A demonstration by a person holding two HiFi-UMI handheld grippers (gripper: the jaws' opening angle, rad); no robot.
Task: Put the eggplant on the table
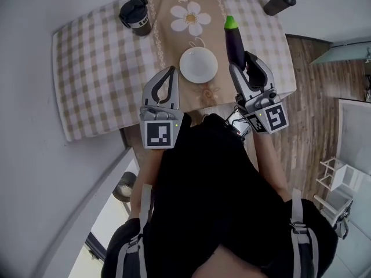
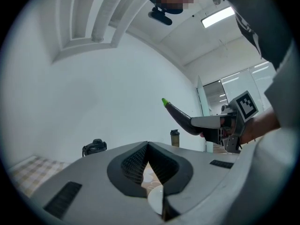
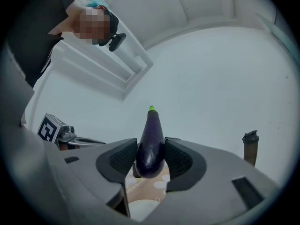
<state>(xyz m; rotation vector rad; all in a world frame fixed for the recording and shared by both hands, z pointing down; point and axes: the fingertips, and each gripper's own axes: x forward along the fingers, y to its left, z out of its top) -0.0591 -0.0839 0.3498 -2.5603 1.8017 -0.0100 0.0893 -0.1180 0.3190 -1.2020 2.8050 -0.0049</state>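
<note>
Dark top (image 1: 220, 172) of the person fills the foreground, and just past it both claws reach out level over the checked surface (image 1: 98, 68). Left claw (image 1: 171, 71): jaws pressed together, nothing in them, just beside the white bowl (image 1: 198, 64). Right claw (image 1: 243, 59): clamped on the fat end of the eggplant (image 1: 234, 42), purple body jutting ahead, green tip pointing away, held up off the surface. Farther back, the daisy-print runner (image 1: 165, 33), a black mug (image 1: 135, 15) far left, a dark bottle (image 1: 280, 1) far right.

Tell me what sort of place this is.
Probably a dining corner in a plain indoor room: a table under a beige checked cloth, a round white dish on it, wood-plank flooring beside it.
</note>
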